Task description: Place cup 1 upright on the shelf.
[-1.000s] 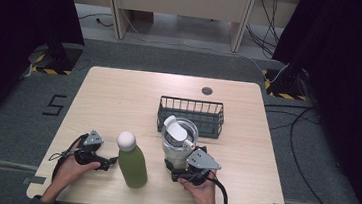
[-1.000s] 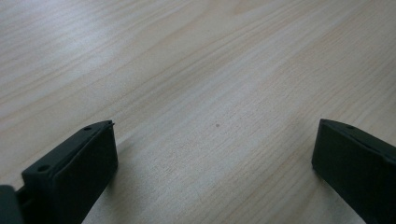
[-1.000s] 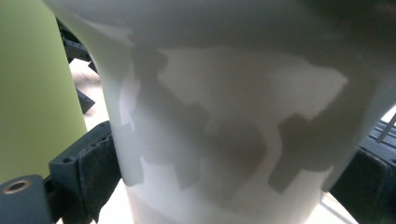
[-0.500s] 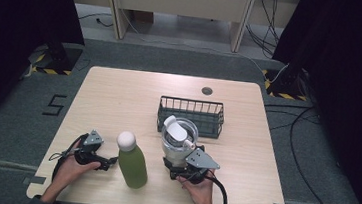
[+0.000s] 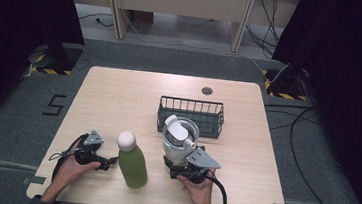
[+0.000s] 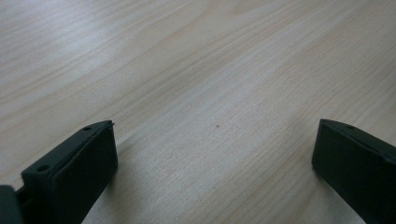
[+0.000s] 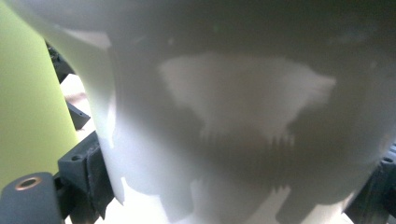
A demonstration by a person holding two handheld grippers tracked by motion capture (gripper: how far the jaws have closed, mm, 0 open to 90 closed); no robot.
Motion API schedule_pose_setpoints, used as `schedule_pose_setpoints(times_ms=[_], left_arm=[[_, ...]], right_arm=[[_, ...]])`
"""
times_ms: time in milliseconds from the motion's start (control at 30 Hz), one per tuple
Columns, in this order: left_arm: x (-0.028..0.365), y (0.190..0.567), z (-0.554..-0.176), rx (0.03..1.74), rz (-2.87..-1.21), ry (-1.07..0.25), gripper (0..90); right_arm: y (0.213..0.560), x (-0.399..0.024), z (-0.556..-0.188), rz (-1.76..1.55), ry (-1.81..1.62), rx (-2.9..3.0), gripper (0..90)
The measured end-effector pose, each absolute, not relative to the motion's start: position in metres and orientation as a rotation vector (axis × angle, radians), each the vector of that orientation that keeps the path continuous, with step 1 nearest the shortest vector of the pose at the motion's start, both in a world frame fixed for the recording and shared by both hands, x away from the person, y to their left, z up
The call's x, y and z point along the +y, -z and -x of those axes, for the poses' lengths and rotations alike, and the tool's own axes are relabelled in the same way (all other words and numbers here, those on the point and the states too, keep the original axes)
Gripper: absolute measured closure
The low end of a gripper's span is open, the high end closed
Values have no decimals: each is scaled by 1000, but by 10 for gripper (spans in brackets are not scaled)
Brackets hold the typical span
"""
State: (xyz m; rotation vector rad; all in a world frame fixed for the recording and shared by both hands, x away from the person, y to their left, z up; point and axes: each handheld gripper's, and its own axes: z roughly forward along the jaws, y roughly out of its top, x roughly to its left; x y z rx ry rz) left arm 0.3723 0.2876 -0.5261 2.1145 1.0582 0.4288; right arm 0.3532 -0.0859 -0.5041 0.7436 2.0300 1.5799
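Left gripper (image 5: pixel 107 164): your jaws stand wide apart in the left gripper view, bare wood between them; it rests low near the table's front edge, just left of the green bottle (image 5: pixel 132 160).
Right gripper (image 5: pixel 178 168): your jaws sit at either side of the white jar's (image 5: pixel 180 138) base; whether they press it, you cannot tell.
White jar: upright, just in front of the wire basket (image 5: pixel 190 115), filling the right gripper view (image 7: pixel 243 116).
Green bottle: upright between your two grippers, close beside the jar.
Open room: the table (image 5: pixel 119 96) is bare across its left and far parts; right of the basket is a free strip to the edge.
Edges: both hands work near the front edge.
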Motion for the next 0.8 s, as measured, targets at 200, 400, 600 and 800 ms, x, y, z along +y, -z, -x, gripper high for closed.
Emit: schedule_pose_setpoints(times_ms=[200,400,600,800], left_arm=[[288,526,-372,1058,-2115,-429,0],[287,526,-373,1058,-2115,-429,0],[288,526,-373,1059,-2116,-428,0],[287,526,-373,1059,-2117,-428,0]], right_arm=[[502,-87,-353,-777,-1565,2031,102],[497,-89,-354,-757,-1562,2013,103],[495,-91,-353,-769,-1545,2006,103],[493,-93,-354,-775,-1538,1996,103]])
